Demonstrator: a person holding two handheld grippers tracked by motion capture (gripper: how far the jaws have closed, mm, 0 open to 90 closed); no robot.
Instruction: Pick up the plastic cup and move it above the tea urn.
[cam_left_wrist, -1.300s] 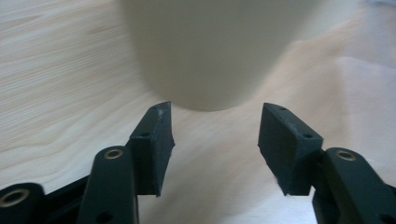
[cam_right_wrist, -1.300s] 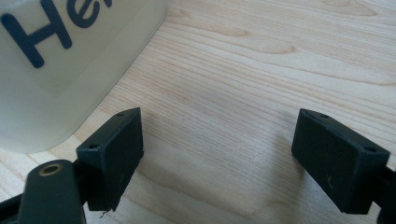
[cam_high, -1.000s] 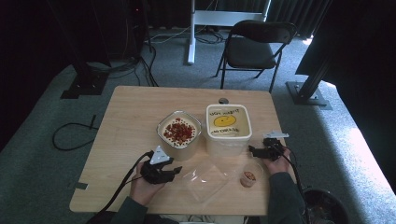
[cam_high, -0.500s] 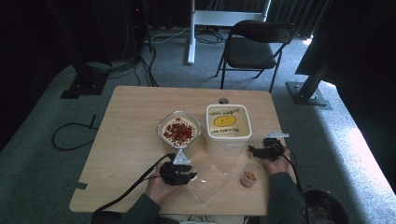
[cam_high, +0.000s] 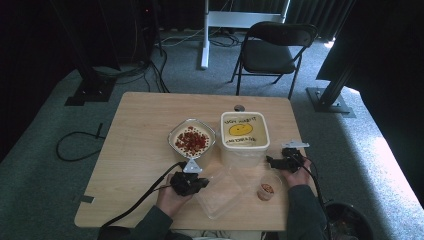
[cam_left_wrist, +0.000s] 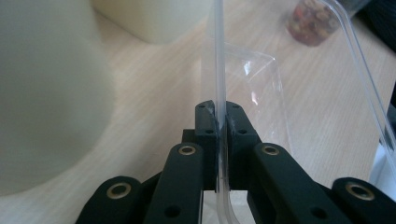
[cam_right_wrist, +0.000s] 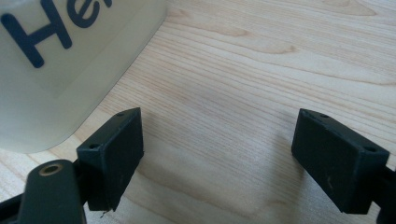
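The left tool (cam_high: 192, 183) has slid right to the clear lid (cam_high: 220, 192) and now apparently pinches its rim.

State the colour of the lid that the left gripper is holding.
The lid is clear, colourless plastic, shown best in the left gripper view, pinched in the left gripper.

Wooden table (cam_high: 140, 150), frame centre: bowl (cam_high: 191, 140), cream tub (cam_high: 245, 134), clear lid (cam_high: 222, 192), small cup (cam_high: 267, 190) lower right.

A recording lab — black curtains (cam_high: 45, 30); rig stands (cam_high: 90, 75); floor cables (cam_high: 75, 145); folding chair (cam_high: 272, 50).
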